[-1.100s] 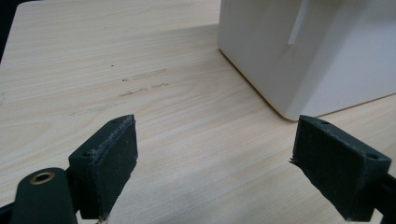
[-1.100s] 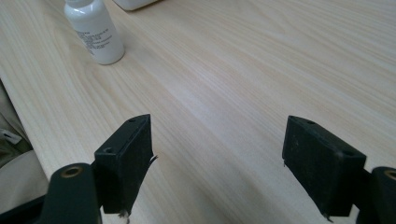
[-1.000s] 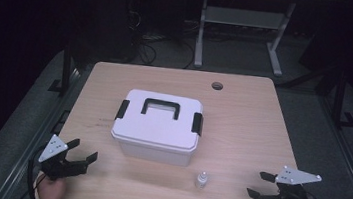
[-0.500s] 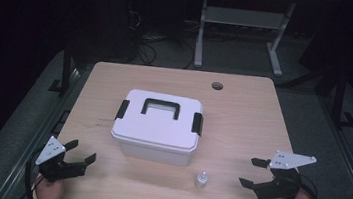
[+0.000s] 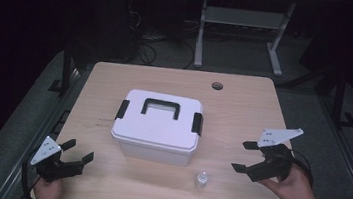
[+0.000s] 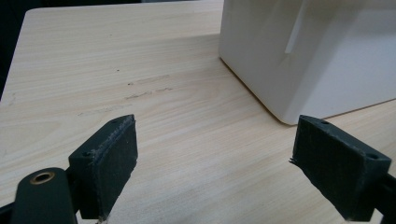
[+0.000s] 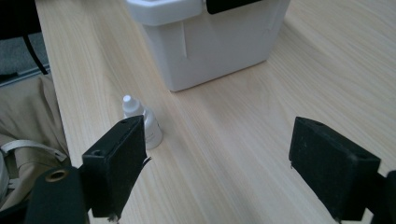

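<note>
high view: we've got the white box [image 5: 157, 126] sitting mid-tabletop [image 5: 243, 112], lid latched, and the little dropper bottle [image 5: 201, 180] just off its near right corner by the near edge. Left tool [image 5: 78, 151] hangs at the near left corner, spread wide, empty. Right tool [image 5: 243, 156] is up over the right edge, its jaws have just been opening, nothing between them.
left gripper view: our pads [image 6: 116, 156] wide apart over bare wood, box corner ahead.
right gripper view: pads [image 7: 119, 161] wide, bottle [image 7: 142, 122] standing upright beyond the left pad, near the box [image 7: 210, 42].
</note>
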